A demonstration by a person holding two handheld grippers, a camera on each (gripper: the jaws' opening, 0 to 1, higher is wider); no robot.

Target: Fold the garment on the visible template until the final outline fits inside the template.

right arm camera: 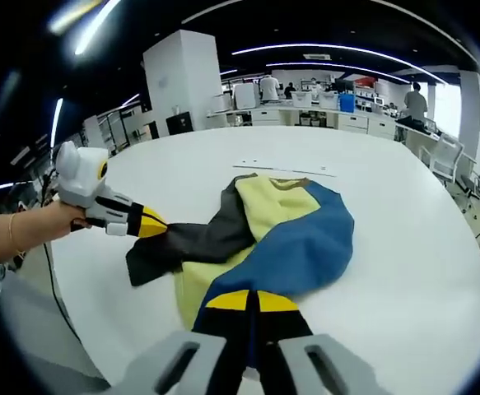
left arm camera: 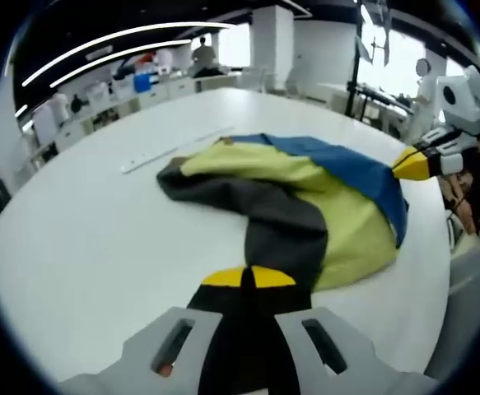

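- The garment lies bunched in the middle of the white desk. It is yellow, blue and dark grey.
- The left tool sits at the bottom of the left gripper view. Its yellow tips are pinched tight on the dark grey part.
- The right tool sits at the bottom of the right gripper view. Its tips are pinched tight on the blue part.
- To do this well, I think both tools should lift together and pull the cloth flat first, so no lumps get folded in.
- A thin white strip lies on the desk past the cloth. I cannot tell if it marks the template.
- The room is a big bright office with desks, a white pillar and people far away.
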